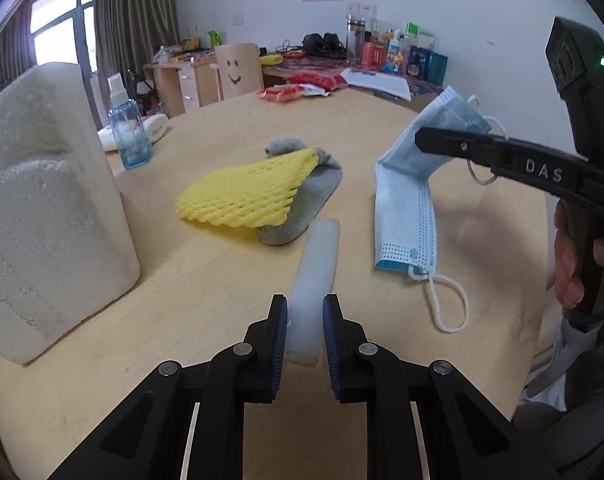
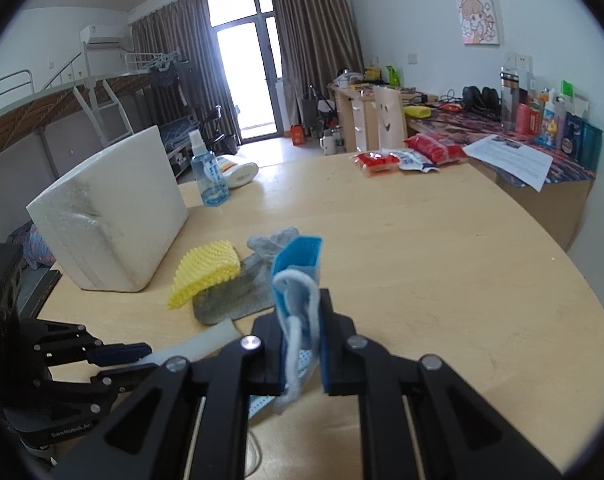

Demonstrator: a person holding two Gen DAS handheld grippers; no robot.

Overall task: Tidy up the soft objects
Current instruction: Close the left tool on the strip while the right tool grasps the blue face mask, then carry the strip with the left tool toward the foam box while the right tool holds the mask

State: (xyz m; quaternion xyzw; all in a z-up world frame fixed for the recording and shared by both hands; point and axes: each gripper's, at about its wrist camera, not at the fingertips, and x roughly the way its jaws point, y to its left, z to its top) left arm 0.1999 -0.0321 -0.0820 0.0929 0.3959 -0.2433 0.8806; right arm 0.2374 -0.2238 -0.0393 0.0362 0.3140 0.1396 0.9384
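Observation:
A white foam strip (image 1: 316,256) lies on the wooden table (image 1: 182,300), and my left gripper (image 1: 305,320) is shut on its near end, blue pads against both sides. In the right wrist view the left gripper (image 2: 150,357) sits low at the left with the strip (image 2: 198,340) between its fingers. My right gripper (image 2: 302,308) is shut on a light blue face mask (image 2: 298,256). From the left wrist view the right gripper (image 1: 420,136) holds the mask (image 1: 406,200) hanging, its ear loop trailing on the table. A yellow foam net (image 1: 246,192) lies over a grey sock (image 1: 302,208).
A big white foam block (image 1: 50,208) stands at the table's left side, with a blue spray bottle (image 1: 128,132) behind it. Red snack packets (image 1: 298,90) lie at the far edge. A person's hand (image 1: 570,264) grips the right handle. A cluttered desk lines the back wall.

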